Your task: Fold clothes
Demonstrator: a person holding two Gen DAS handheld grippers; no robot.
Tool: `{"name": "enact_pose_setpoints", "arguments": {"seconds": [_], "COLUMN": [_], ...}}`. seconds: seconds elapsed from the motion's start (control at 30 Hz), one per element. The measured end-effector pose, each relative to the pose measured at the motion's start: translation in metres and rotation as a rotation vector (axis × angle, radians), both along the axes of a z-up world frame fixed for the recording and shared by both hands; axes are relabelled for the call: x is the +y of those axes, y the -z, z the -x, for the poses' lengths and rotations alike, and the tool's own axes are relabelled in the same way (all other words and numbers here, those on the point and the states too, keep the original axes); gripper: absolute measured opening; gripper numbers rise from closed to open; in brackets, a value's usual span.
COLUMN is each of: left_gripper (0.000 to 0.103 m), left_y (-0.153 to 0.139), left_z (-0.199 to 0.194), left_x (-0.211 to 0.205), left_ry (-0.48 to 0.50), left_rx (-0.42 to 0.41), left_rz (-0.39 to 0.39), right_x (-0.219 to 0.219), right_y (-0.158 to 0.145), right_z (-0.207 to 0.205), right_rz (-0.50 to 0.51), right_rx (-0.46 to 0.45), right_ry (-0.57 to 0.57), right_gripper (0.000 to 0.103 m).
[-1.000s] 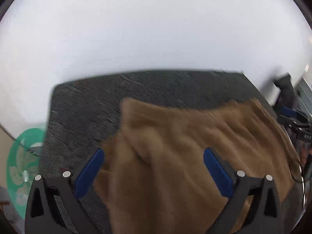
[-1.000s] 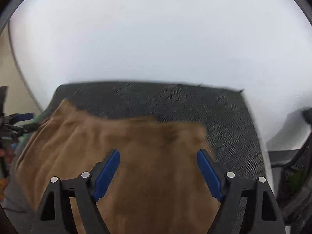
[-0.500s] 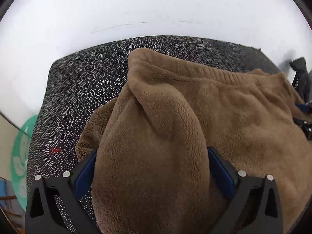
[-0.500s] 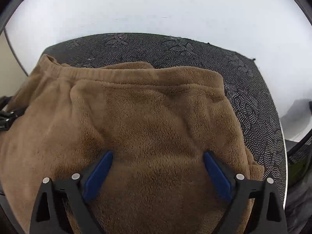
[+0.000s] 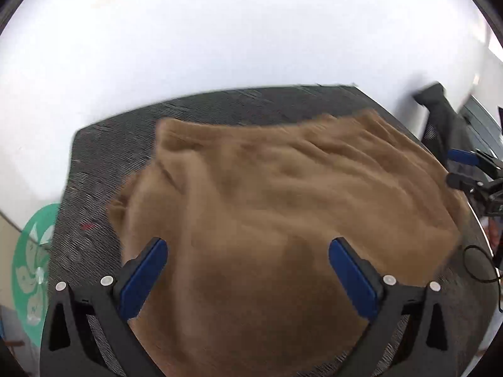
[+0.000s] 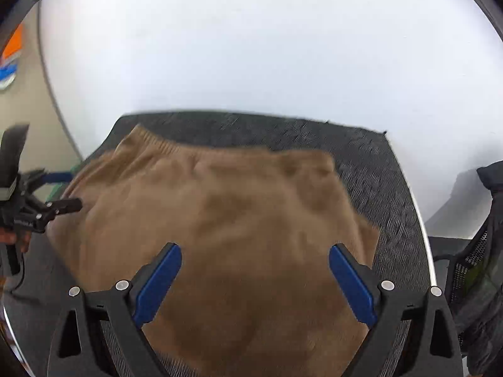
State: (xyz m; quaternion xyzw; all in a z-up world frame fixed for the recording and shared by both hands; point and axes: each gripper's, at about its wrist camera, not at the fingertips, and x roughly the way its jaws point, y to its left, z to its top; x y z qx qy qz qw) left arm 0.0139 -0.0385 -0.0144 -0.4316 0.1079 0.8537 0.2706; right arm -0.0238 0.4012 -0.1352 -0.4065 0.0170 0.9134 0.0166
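Note:
A brown fleece garment [image 5: 283, 204] [image 6: 220, 220] lies spread on the dark patterned table cover [image 5: 94, 169] [image 6: 377, 172], its ribbed waistband along the far edge. My left gripper [image 5: 246, 248] hovers over the garment's near part, open wide, with its blue pads [image 5: 144, 276] clear of the fabric. My right gripper [image 6: 254, 251] is open just as wide above the garment's right half. Each gripper also appears in the other's view: the right gripper [image 5: 471, 169] at the garment's right edge, the left gripper [image 6: 41, 207] at its left edge. Both views are motion-blurred.
A white wall stands behind the table. A green disc with a white pattern [image 5: 31, 270] sits beyond the table's left edge. A dark jacket on a chair [image 5: 440, 116] [image 6: 484, 251] stands at the right. A thin black cable [image 5: 478, 264] loops near the right rim.
Half a second ago both grippers were close over the garment, which filled the views; now both have drawn back from it. The raised fold at the garment's left lies flatter.

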Motion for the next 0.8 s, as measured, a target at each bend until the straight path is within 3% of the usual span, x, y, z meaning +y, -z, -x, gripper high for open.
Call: {"name": "enact_pose_setpoints", "arguments": {"seconds": [0.2,0.37,0.6,0.8], "left_gripper": [0.103,0.103,0.103,0.103], "left_y": [0.026,0.034,0.044,0.029], "left_z": [-0.004,-0.012,-0.01,-0.019], "left_x": [-0.01,-0.018,-0.015,-0.031], "left_ry": [-0.034,-0.046,-0.071,-0.152], "left_rx": [-0.069,-0.05,-0.018,-0.039], "left_rz": [-0.005,-0.034,-0.055,-0.107], "right_x": [-0.008,0.0,-0.007,-0.007], "right_y": [0.038,0.052,0.061,0.058], "right_z": [-0.015,-0.005,-0.007,-0.015], "right_rz": [0.011,0.025,-0.019,-0.034], "right_rx": [-0.096,-0.102,-0.064,-0.027], "right_ry": [0.011,0.003,0.027,0.015], "right_gripper": [0.097,0.098,0.102,0.102]}}
